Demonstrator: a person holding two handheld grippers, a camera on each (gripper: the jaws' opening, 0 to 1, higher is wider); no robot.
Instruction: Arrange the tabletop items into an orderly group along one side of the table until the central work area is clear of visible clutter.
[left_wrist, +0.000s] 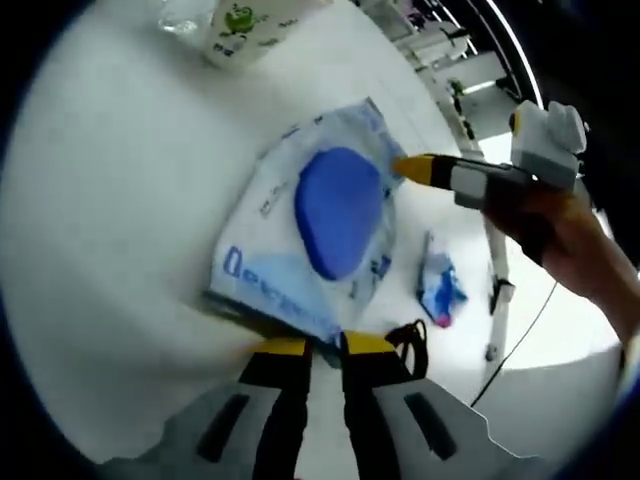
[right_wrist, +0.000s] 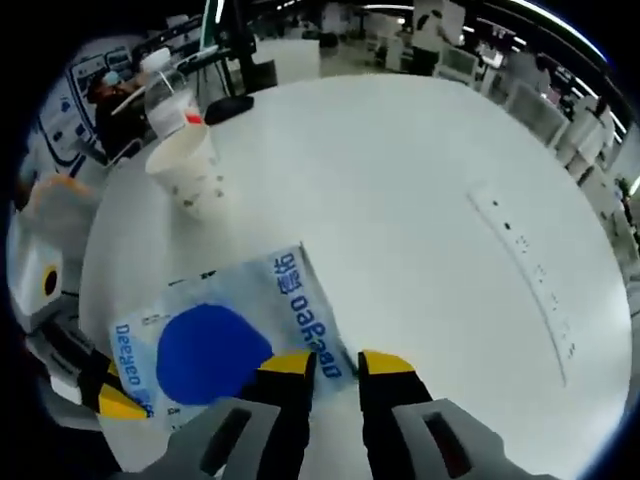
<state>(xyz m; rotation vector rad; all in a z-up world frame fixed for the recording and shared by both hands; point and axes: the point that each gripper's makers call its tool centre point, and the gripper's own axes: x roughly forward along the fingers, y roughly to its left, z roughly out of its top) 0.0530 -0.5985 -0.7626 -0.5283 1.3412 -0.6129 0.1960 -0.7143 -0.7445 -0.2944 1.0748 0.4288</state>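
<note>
A flat wet-wipes pack (left_wrist: 340, 215), pale blue with a dark blue oval lid, lies on the white table (left_wrist: 120, 200). My left gripper (left_wrist: 327, 346) rises from the bottom of the left gripper view with its yellow-tipped jaws close together on the pack's near edge. My right gripper (left_wrist: 412, 168) comes in from the right, its tip pinched on the pack's far corner. In the right gripper view the pack (right_wrist: 215, 345) lies at the lower left, its corner between the right gripper (right_wrist: 337, 364) jaws. The left gripper (right_wrist: 108, 392) touches the pack's left edge.
A white paper cup (right_wrist: 190, 165) stands beyond the pack, with a clear plastic cup (right_wrist: 165, 95) behind it. A crumpled blue wrapper (left_wrist: 440, 290) lies to the pack's right. A hand (left_wrist: 585, 250) holds the right gripper. A long socket strip (right_wrist: 520, 270) is set into the table.
</note>
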